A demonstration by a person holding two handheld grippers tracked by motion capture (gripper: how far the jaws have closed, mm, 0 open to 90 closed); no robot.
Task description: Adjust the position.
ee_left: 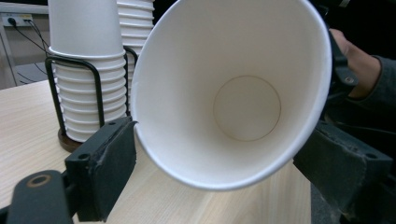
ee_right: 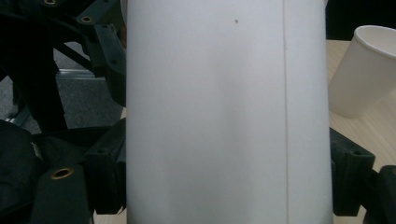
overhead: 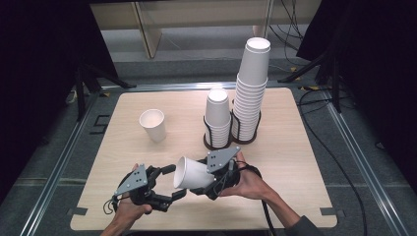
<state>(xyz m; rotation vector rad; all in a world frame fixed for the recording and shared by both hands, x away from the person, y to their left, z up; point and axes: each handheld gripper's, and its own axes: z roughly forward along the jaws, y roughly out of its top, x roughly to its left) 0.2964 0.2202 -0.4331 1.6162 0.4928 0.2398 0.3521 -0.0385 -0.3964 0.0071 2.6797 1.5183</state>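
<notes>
Right tool (overhead: 196, 181) clenching paper cup (overhead: 193, 173) sideways over bench (overhead: 295, 162); left tool (overhead: 169, 182) released, jaws flanking rim. Handover underway; next: left closing on rim, right letting go.

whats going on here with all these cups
A person at a wooden table works a claw in each hand. The right claw is shut on a white paper cup held on its side, mouth toward the left claw, whose jaws stand open either side of the cup's rim without pressing it. Another single cup stands upright on the table, and two stacks of cups, a short stack and a tall stack, sit in black wire holders behind.
</notes>
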